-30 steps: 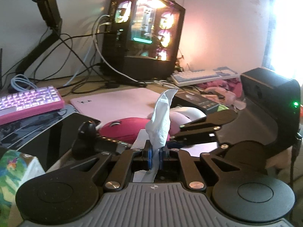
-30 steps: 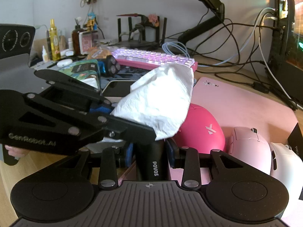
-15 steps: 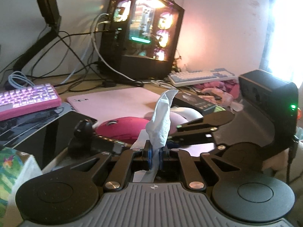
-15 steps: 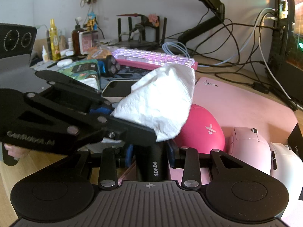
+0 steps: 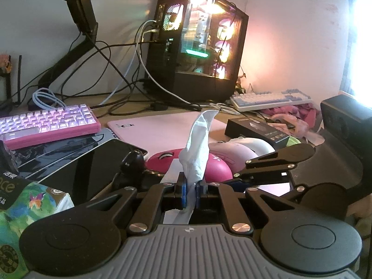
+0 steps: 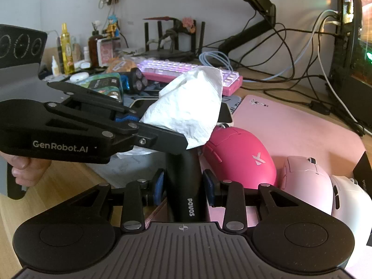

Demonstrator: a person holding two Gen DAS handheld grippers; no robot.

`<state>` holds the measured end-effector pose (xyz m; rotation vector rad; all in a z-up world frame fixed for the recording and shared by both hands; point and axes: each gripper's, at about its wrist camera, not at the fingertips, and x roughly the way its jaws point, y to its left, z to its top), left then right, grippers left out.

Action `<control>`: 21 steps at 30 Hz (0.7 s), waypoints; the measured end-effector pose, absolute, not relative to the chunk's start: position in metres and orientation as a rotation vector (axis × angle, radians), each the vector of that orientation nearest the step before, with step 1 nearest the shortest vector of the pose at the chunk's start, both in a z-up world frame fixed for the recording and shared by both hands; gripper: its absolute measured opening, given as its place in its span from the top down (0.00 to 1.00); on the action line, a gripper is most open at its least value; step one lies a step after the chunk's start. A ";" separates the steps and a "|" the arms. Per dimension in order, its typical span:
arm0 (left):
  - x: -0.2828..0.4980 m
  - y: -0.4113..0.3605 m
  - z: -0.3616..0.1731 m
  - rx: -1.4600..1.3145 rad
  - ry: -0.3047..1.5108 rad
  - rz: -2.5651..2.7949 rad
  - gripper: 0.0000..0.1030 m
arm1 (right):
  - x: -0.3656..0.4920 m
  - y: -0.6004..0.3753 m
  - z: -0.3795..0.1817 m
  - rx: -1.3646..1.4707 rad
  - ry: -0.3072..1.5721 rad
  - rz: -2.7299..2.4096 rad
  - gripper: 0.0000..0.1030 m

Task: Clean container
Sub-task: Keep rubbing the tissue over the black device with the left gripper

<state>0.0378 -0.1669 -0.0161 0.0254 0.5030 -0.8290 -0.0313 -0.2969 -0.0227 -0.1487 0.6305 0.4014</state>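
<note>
The left gripper [image 5: 191, 191] has its fingers pinching a white tissue [image 6: 188, 111], which stands up crumpled above them. The right gripper [image 6: 183, 187] has its fingers clamped on a black container [image 6: 184, 186] marked POVOS, held near the bench [image 6: 65, 183] just left of a bright pink mouse [image 6: 239, 158].

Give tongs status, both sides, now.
Left tongs: closed on the tissue.
Right tongs: closed on the black POVOS device.
</note>
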 end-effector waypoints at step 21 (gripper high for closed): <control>0.030 -0.175 -0.020 0.028 0.517 -0.995 0.89 | -0.031 -0.297 -0.023 -0.148 0.631 0.401 0.62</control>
